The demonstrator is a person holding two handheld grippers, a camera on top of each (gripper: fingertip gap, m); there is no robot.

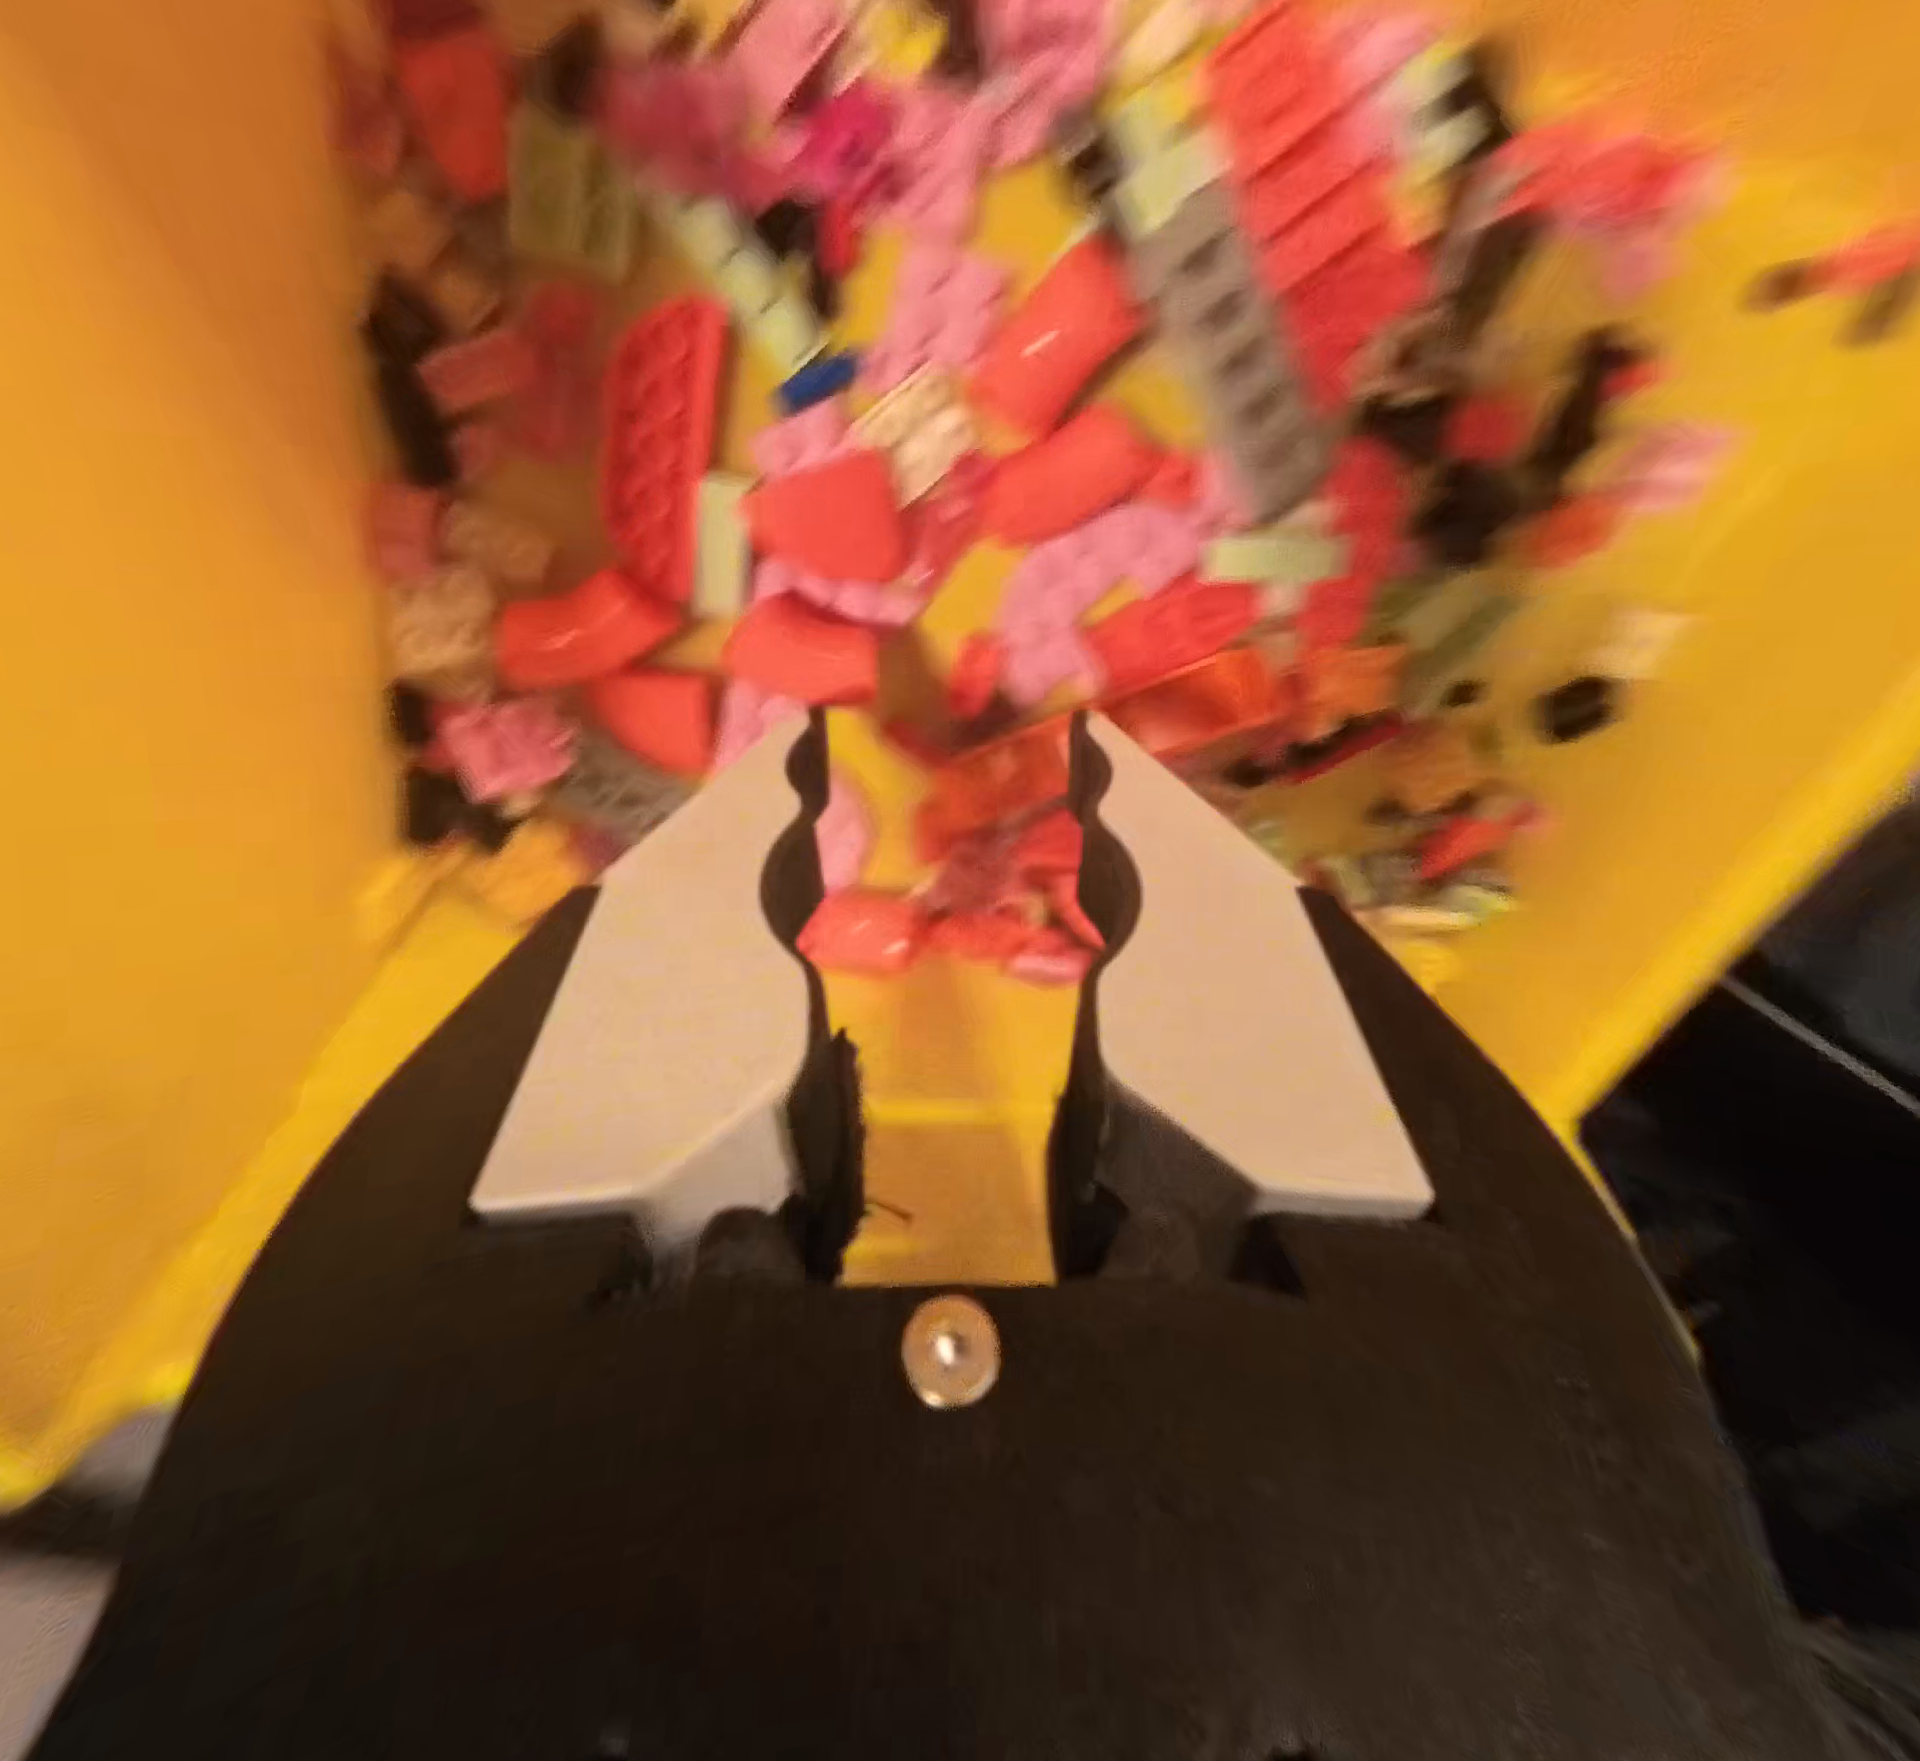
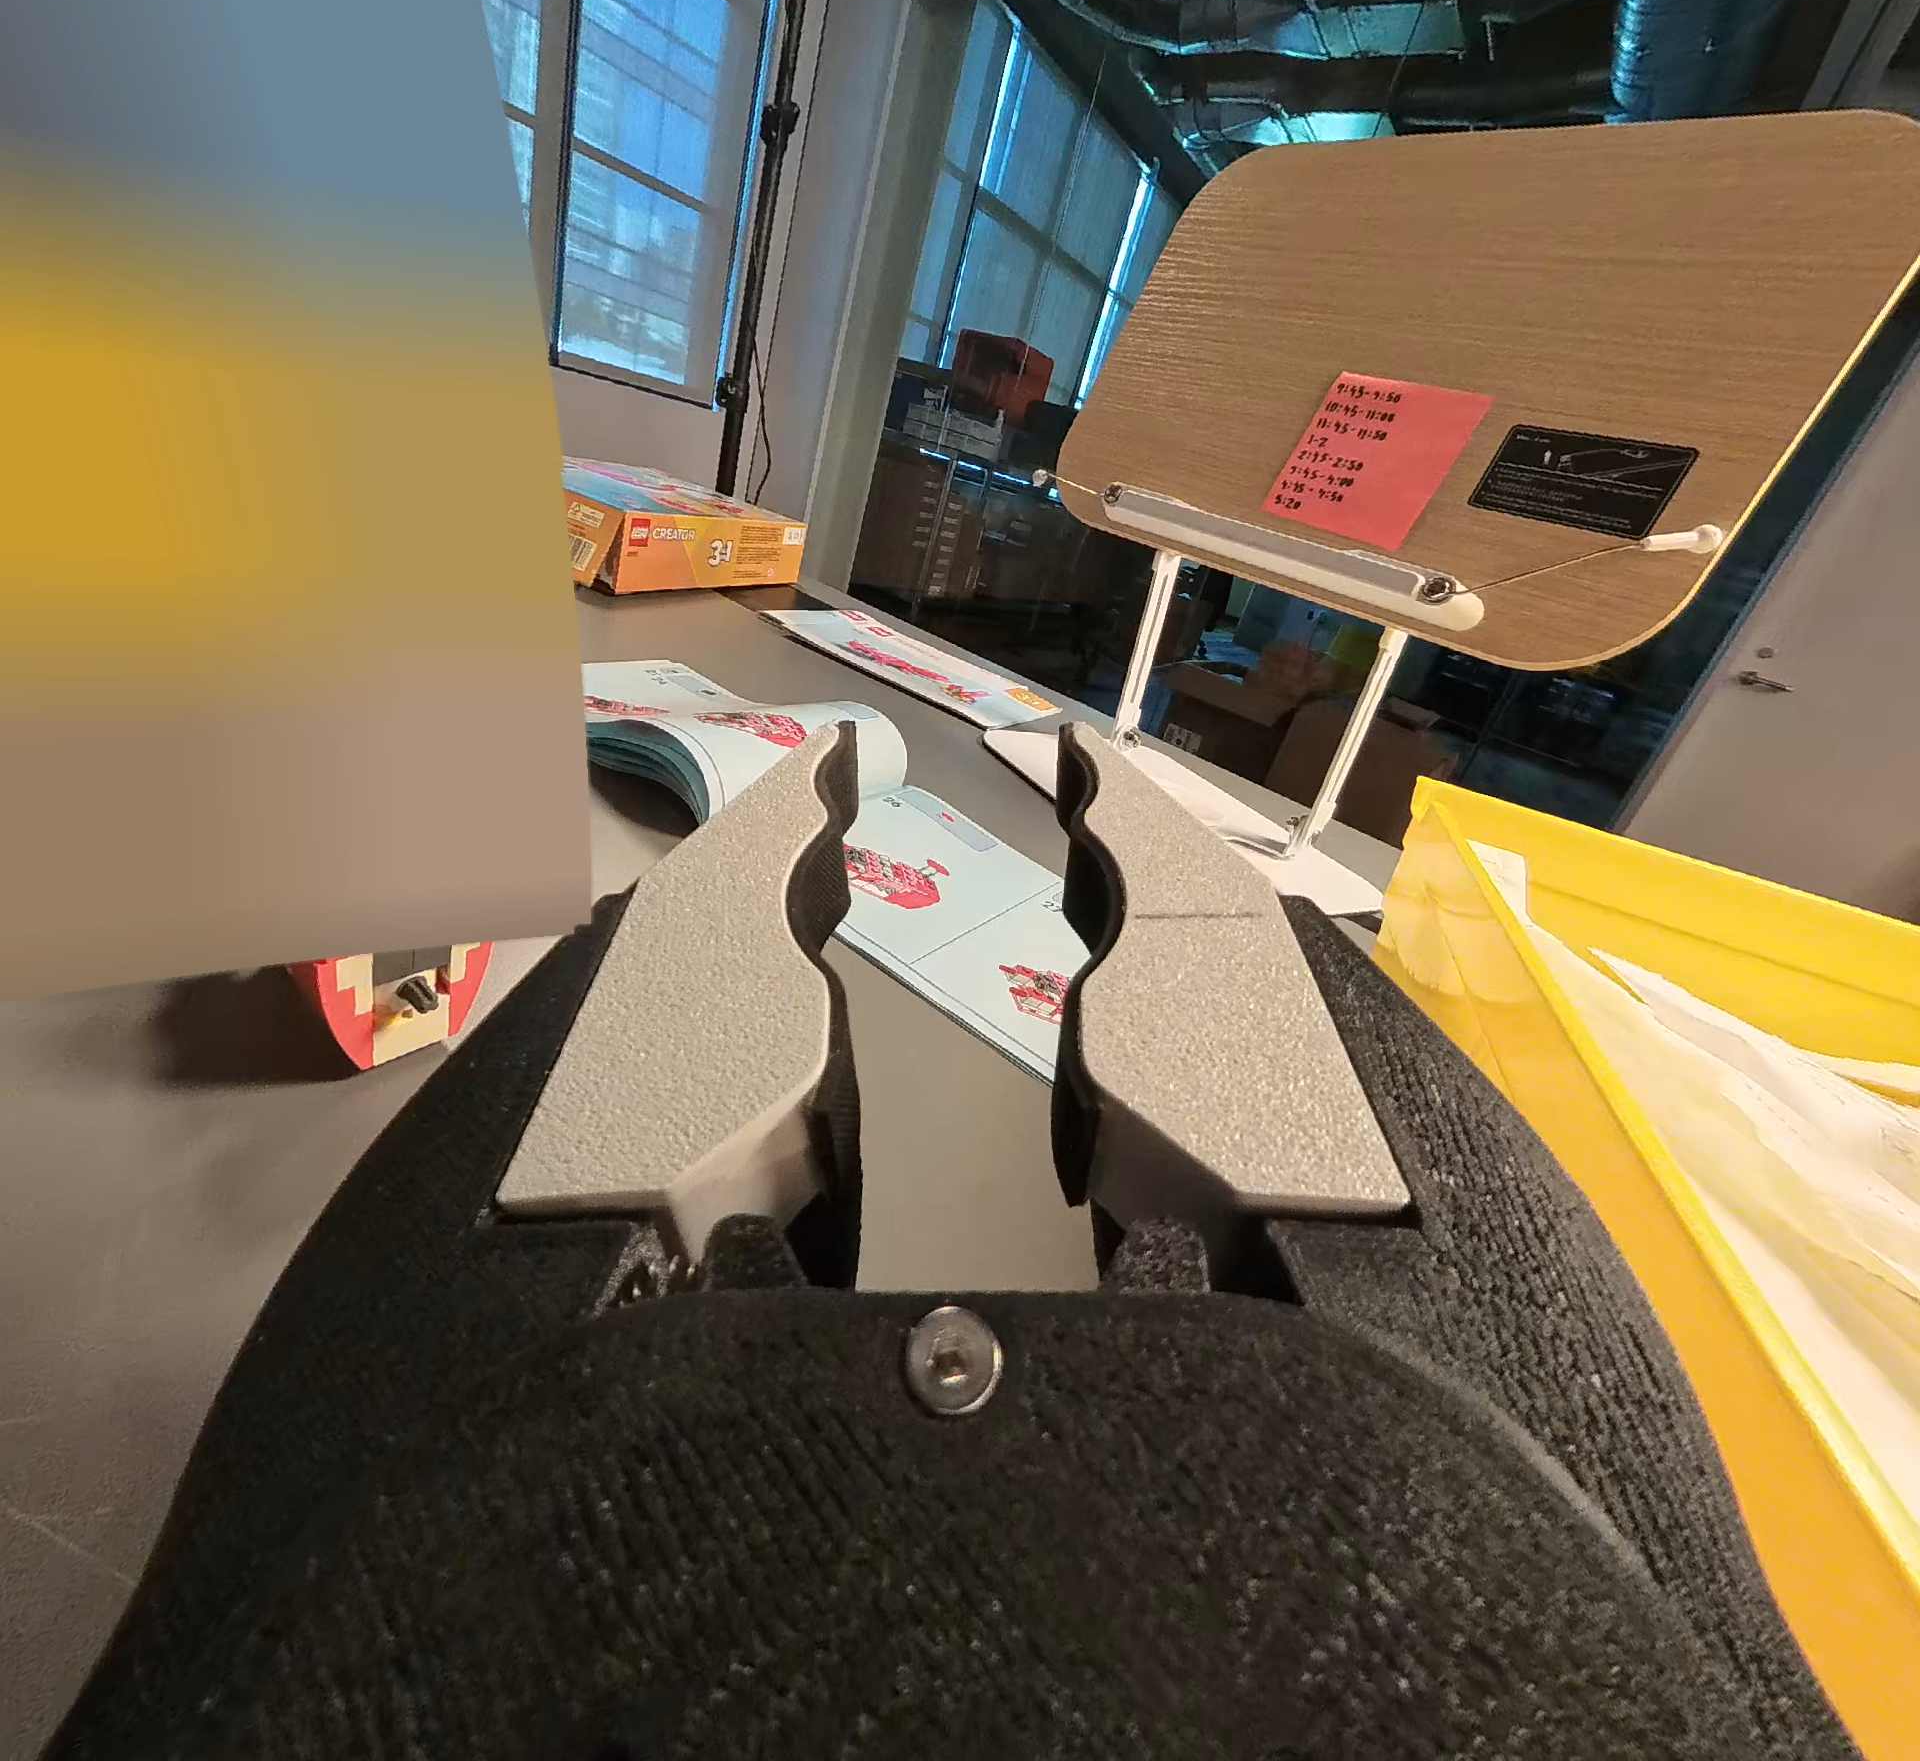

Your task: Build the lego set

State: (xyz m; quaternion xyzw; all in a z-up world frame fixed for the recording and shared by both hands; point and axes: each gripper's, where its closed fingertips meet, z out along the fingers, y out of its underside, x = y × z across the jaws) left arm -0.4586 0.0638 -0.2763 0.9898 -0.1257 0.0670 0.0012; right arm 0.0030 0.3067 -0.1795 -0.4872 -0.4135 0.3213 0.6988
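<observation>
An office, by the look of it: tall gridded windows (image 2: 644,153), a glass wall (image 2: 1351,361) with exposed ducts (image 2: 1704,18) behind it, and drawer cabinets (image 2: 935,506) in the next room. On the grey tabletop (image 2: 125,1244) sit a toy-brick box (image 2: 686,548), open booklets (image 2: 935,870), a wooden book stand (image 2: 1507,309) and a yellow bin (image 2: 1662,932).

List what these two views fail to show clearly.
- Left wrist view: the bricks in the yellow bin are smeared by motion blur; single pieces between the open left gripper jaws cannot be told apart.
- Right wrist view: a blurred patch hides most of the red and white brick model.
- Right wrist view: the yellow bin is cut off by the right edge.
- Right wrist view: the open booklet is partly covered by the right gripper.
</observation>
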